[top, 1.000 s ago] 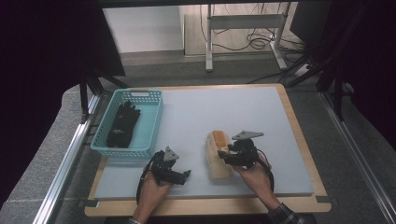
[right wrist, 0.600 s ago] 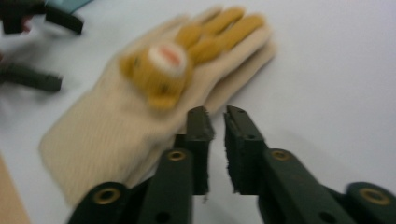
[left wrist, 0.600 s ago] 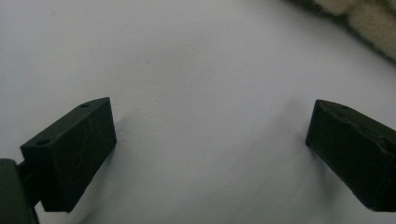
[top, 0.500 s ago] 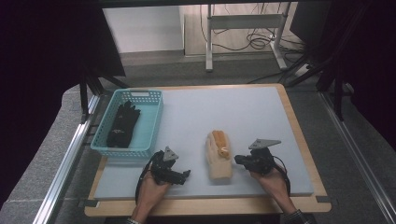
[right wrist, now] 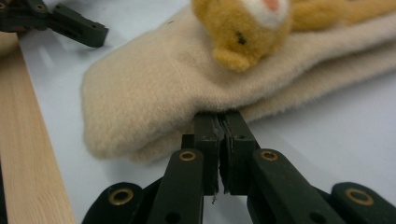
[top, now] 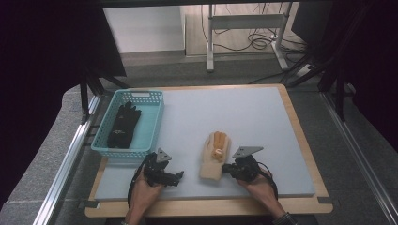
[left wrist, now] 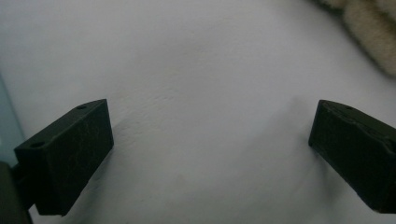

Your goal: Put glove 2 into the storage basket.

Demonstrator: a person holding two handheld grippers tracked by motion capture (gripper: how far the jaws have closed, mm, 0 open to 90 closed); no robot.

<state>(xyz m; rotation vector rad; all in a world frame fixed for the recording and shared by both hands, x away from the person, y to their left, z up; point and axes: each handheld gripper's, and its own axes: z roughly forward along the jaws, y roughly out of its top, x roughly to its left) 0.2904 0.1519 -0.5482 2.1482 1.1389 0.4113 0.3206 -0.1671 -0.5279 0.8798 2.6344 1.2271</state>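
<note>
right gripper [top: 230,167]: jaws squeezed together, their tips tucked against the edge of the fuzzy tan mitten [top: 213,157], nothing seen between them | left gripper [top: 176,176]: jaws wide, holding nothing | mitten: flat on the blue-grey mat [top: 263,126], just left of right gripper | blue basket [top: 152,124]: farther back, 1 black glove [top: 123,123] inside

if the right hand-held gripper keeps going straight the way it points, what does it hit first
The cream glove: the right hand-held gripper, jaws shut together, has its tips at the glove's edge, apparently already touching.
</note>
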